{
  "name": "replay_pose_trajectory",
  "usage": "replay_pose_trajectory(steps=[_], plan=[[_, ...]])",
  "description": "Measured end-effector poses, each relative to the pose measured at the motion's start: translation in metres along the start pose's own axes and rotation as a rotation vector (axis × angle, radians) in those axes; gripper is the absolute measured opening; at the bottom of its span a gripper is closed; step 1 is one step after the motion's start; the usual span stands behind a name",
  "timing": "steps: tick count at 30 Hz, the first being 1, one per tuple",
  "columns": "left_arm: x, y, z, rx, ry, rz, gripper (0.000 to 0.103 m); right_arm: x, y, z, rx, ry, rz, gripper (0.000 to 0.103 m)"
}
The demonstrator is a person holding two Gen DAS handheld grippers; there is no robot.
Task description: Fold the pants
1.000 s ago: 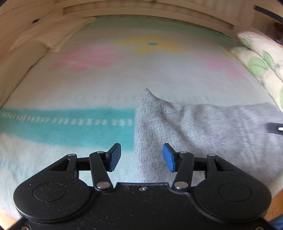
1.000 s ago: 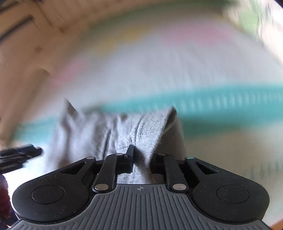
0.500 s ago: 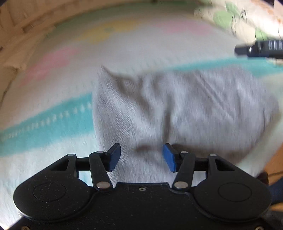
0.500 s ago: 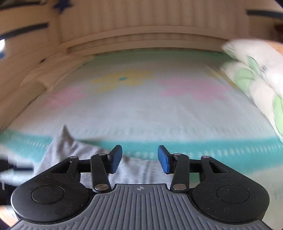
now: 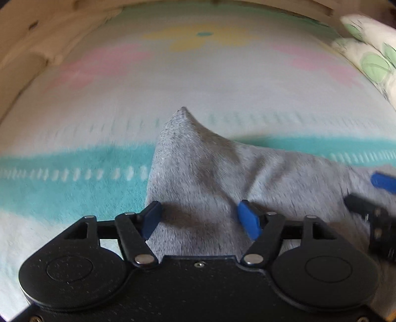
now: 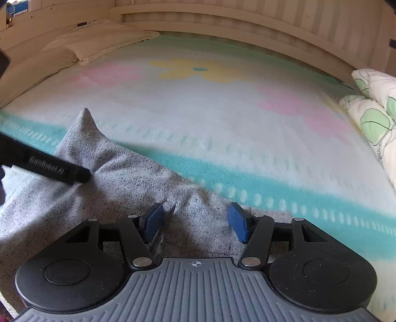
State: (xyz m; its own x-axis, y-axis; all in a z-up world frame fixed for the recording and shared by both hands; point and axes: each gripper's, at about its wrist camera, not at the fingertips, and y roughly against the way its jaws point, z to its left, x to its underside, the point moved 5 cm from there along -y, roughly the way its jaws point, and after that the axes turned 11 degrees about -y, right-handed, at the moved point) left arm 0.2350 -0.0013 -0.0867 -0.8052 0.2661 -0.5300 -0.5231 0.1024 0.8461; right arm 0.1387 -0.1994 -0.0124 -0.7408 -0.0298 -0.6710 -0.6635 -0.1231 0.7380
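The grey pants (image 5: 210,178) lie folded in a bundle on the bed blanket (image 5: 198,86), one corner sticking up. My left gripper (image 5: 200,218) is open and empty, low over the bundle's near left part. My right gripper (image 6: 195,220) is open and empty over the bundle's right part; the pants (image 6: 111,183) spread left of it. The right gripper (image 5: 378,198) shows at the right edge of the left wrist view. The left gripper's finger (image 6: 49,166) shows in the right wrist view, lying over the pants.
The blanket (image 6: 222,111) is white with a teal stripe and pink and yellow flowers. A wooden bed frame (image 6: 222,22) runs along the back and left. A beige pillow (image 6: 99,42) lies far left, a leaf-print pillow (image 6: 373,109) at right.
One second ago my right gripper was shut on the pants; it has let go and now stands open. Both grippers have swung about and settled over the bundle.
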Motion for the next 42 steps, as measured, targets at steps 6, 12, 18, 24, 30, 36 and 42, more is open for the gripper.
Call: replay_pose_trajectory(steps=[6,12,18,24,30,36,42], plan=[[-0.010,-0.013,0.005,-0.013,0.032,0.028,0.079,0.000,-0.002,-0.003,-0.014,-0.023,0.000,0.059],[-0.001,-0.004,-0.002,-0.028,-0.002,0.017,0.079,0.002,0.002,-0.004,-0.006,-0.007,0.004,0.060],[0.011,0.012,0.000,-0.006,0.033,0.033,0.079,0.006,0.012,-0.006,-0.008,0.011,0.015,0.061],[0.028,0.027,-0.001,-0.002,0.019,0.052,0.079,0.019,0.029,-0.023,0.012,-0.013,0.055,0.076],[0.058,0.041,-0.001,0.007,-0.024,0.064,0.088,0.038,0.030,-0.082,-0.044,-0.341,0.172,0.087],[0.073,0.042,0.017,0.060,0.049,0.084,0.095,0.046,0.014,-0.102,-0.151,-0.547,0.246,0.088],[0.067,0.029,0.020,0.102,0.051,0.065,0.102,0.043,0.002,-0.086,-0.195,-0.431,0.214,0.088]])
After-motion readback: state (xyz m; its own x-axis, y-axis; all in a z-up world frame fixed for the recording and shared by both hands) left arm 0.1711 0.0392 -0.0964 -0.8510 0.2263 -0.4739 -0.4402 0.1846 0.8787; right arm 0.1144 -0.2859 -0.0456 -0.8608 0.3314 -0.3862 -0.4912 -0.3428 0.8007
